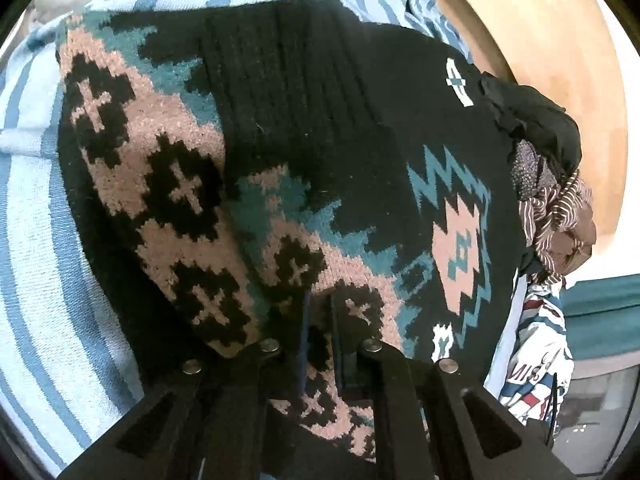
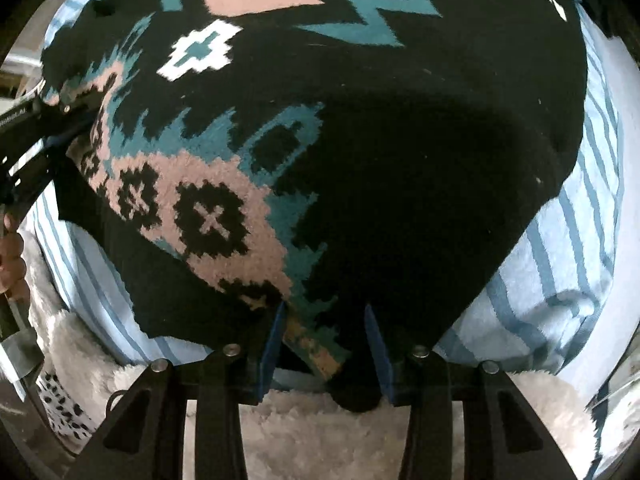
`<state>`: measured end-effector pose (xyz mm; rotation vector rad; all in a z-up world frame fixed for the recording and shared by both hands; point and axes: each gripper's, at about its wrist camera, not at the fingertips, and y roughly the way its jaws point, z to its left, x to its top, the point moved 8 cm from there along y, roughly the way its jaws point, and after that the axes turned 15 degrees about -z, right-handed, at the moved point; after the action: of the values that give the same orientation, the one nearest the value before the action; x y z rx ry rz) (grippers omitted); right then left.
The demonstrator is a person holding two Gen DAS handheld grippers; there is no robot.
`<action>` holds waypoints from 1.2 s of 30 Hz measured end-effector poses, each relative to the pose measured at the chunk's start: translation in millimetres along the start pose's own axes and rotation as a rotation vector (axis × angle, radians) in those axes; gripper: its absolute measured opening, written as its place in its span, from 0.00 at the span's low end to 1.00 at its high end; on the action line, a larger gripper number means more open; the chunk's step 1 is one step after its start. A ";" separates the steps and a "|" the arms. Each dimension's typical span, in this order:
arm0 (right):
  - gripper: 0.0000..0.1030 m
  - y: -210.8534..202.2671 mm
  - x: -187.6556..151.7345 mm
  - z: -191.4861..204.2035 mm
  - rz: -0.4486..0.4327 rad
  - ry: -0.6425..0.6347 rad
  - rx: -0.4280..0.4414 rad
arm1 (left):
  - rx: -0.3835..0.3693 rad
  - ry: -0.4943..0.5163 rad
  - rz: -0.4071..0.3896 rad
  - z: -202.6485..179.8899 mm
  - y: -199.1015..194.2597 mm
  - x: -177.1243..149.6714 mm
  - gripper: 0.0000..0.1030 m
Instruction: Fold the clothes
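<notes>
A black knit sweater with teal, pink and white patterns lies over a blue-and-white striped cloth. My left gripper is shut on a fold of the sweater, and the knit runs up between its close-set fingers. In the right wrist view the same sweater fills the frame. My right gripper points down at its near edge, jaws apart. The sweater's hem corner lies loose between the blue pads. The left gripper shows at the left edge, held by a hand.
A heap of other clothes sits beyond the sweater, next to a wooden surface. A printed white garment hangs at the right. The striped cloth lies on a white fluffy cover. A spotted fabric is at lower left.
</notes>
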<state>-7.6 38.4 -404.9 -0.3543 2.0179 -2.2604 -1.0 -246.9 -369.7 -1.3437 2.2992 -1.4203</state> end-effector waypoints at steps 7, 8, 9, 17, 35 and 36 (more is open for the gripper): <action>0.64 -51.0 14.4 -34.9 -0.153 0.319 0.201 | -0.203 0.041 0.128 -57.6 -27.3 -25.5 0.12; 0.66 -58.6 15.5 -47.5 -0.177 0.374 0.202 | -0.237 0.074 0.147 -69.9 -30.9 -33.6 0.12; 0.67 -62.3 15.3 -58.4 -0.183 0.409 0.188 | -0.273 0.102 0.179 -83.7 -32.6 -44.0 0.19; 0.69 -36.4 7.2 -87.7 -0.042 0.481 0.197 | -0.322 0.291 0.356 -156.0 -17.5 -125.0 0.63; 0.23 -43.1 48.4 -61.8 -0.129 0.588 0.554 | -0.292 0.720 0.388 -195.9 -33.3 -203.5 0.63; 0.23 -42.6 51.5 -59.1 -0.126 0.590 0.561 | -0.252 0.755 0.365 -196.9 -31.3 -206.4 0.63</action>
<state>-67.5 89.4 -363.0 0.2735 1.4387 -3.1416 40.9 29.2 -303.9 -0.3740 3.0483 -1.7412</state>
